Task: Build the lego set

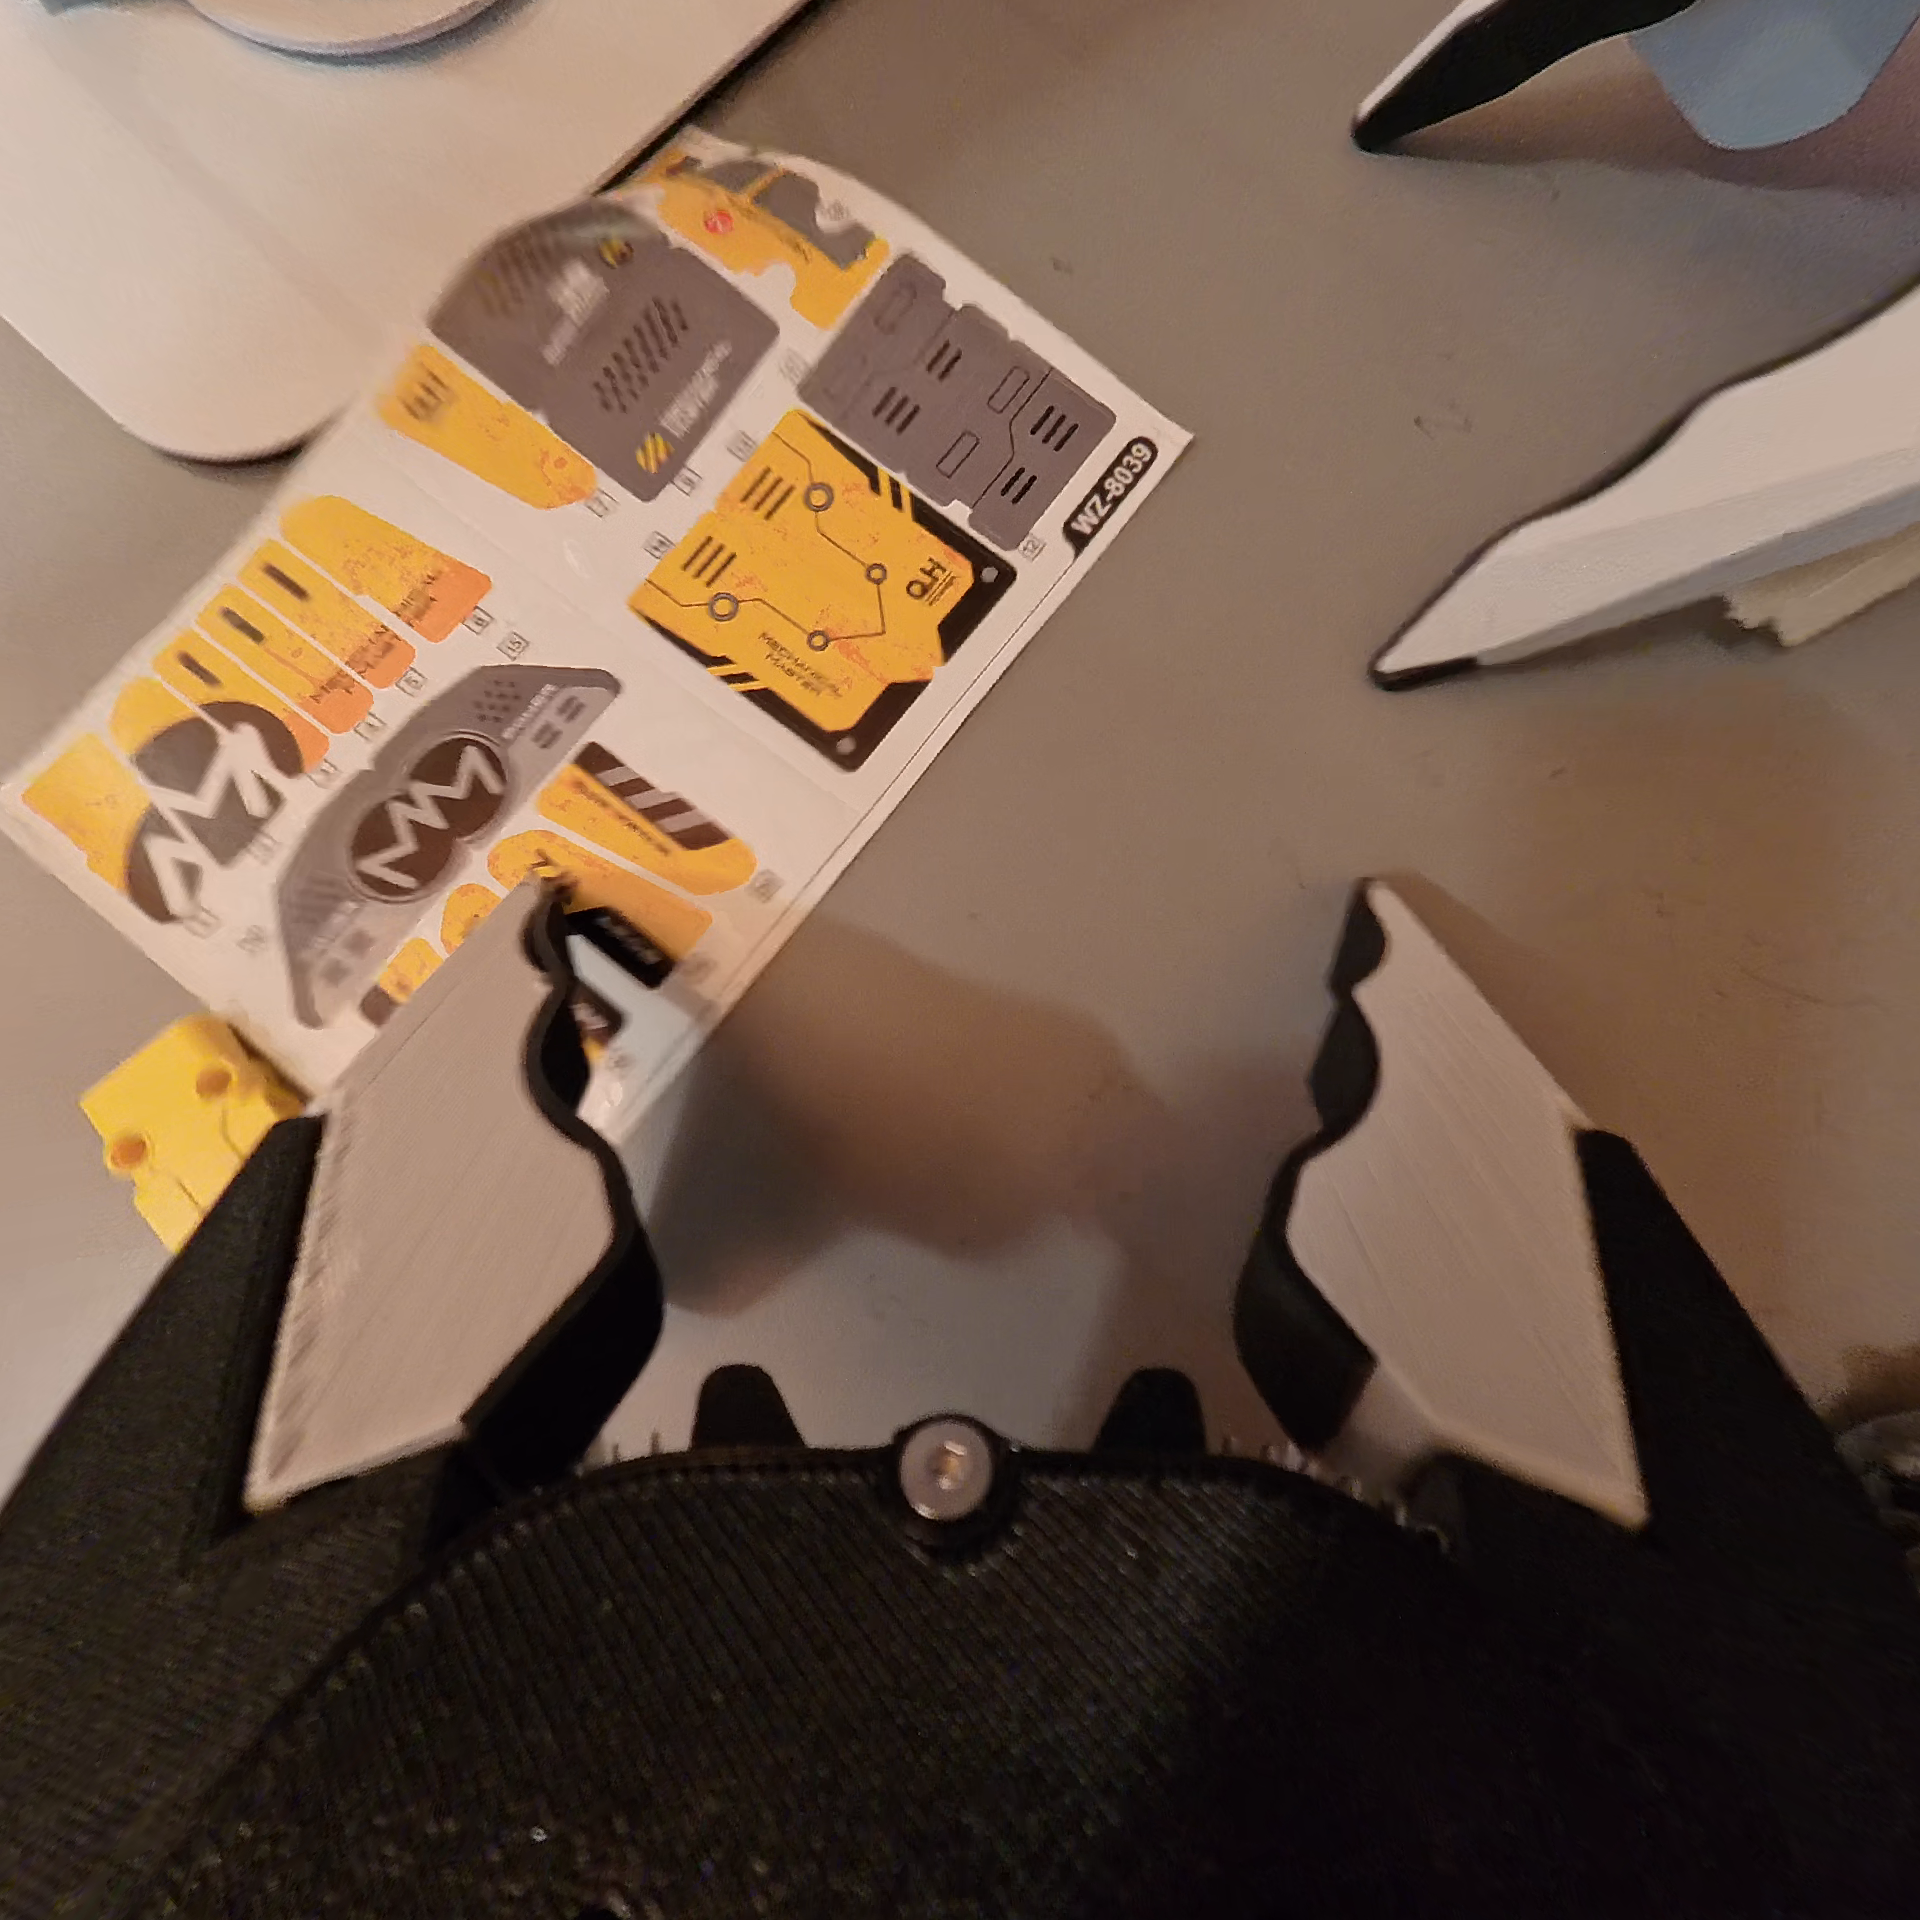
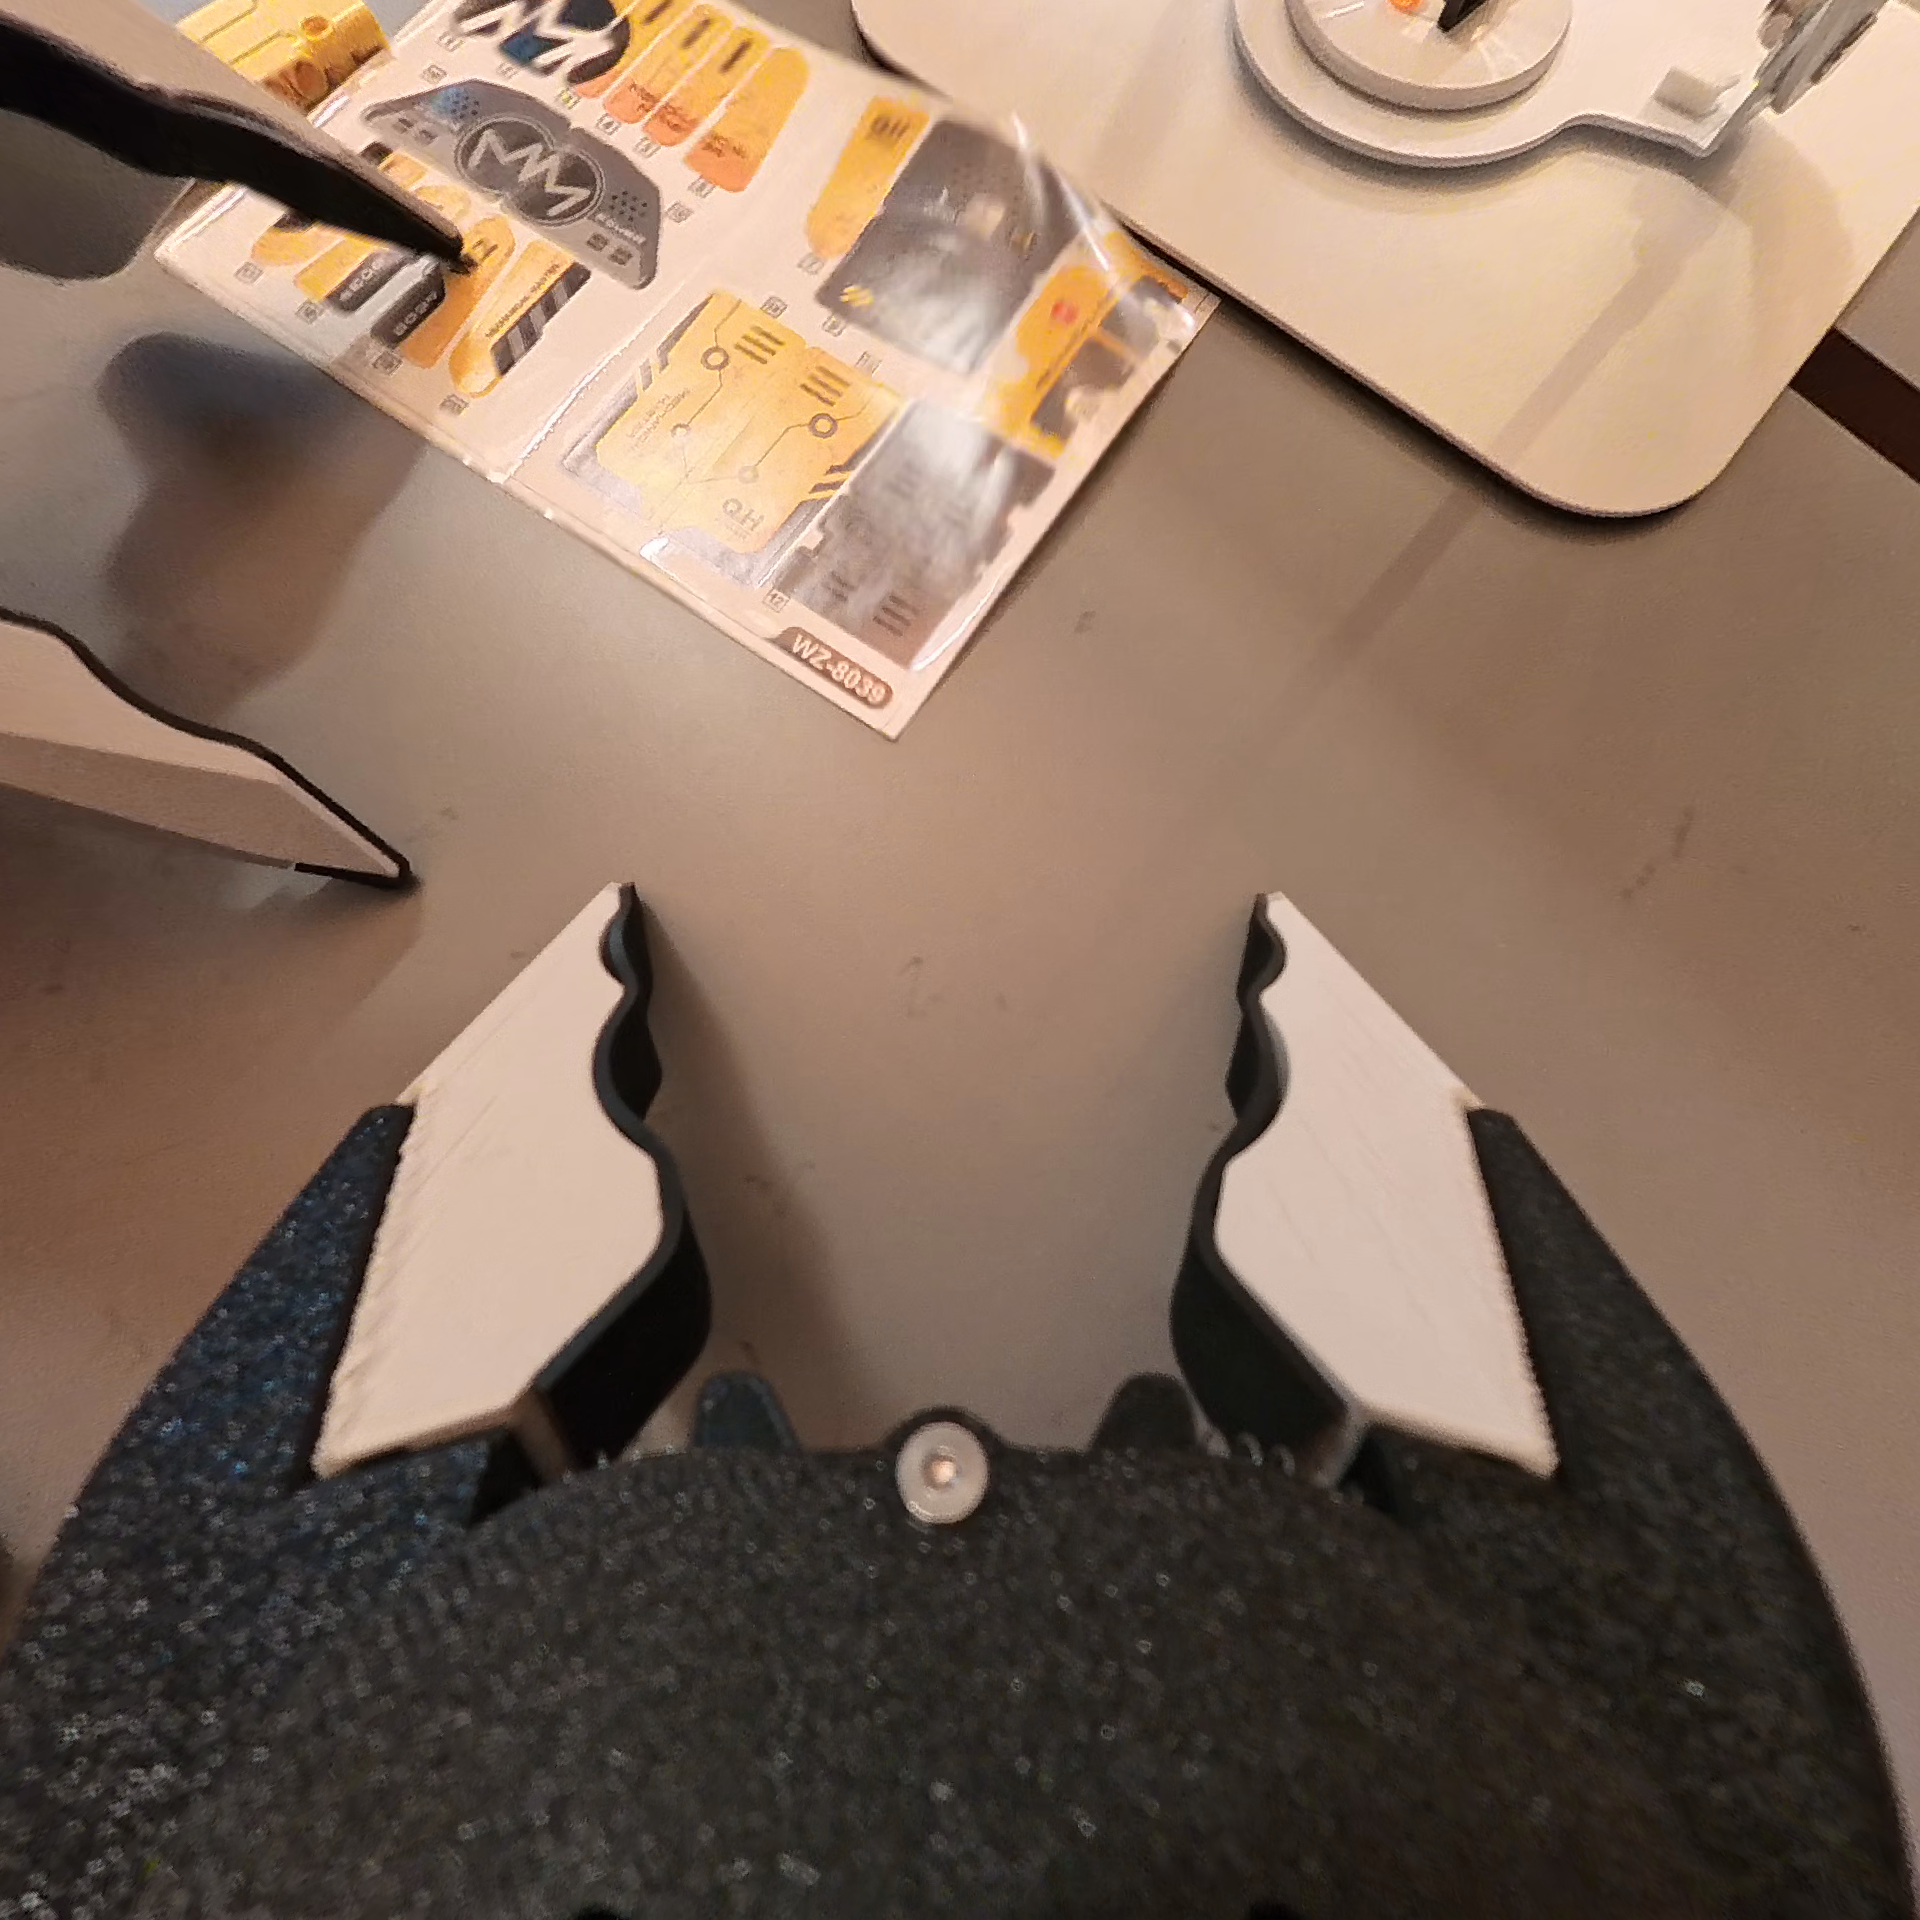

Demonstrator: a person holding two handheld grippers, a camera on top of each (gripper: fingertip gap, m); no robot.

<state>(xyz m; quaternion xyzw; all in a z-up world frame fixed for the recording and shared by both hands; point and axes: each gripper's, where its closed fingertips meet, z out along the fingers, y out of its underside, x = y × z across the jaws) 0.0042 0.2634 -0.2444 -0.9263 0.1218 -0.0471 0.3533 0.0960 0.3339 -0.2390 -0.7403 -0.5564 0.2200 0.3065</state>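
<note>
A sticker sheet with yellow, grey and black decals lies flat on the grey table. My left gripper is open and empty. Its left fingertip rests on the sheet's near corner, and its right fingertip is over bare table. In the right wrist view the same fingertip touches the sheet. My right gripper is open and empty, low over bare table just short of the sheet's edge. It shows at the upper right of the left wrist view.
A yellow brick lies beside the sheet's near-left corner; it also shows in the right wrist view. A white rounded board lies beyond the sheet and carries a round white base. The board also shows in the left wrist view.
</note>
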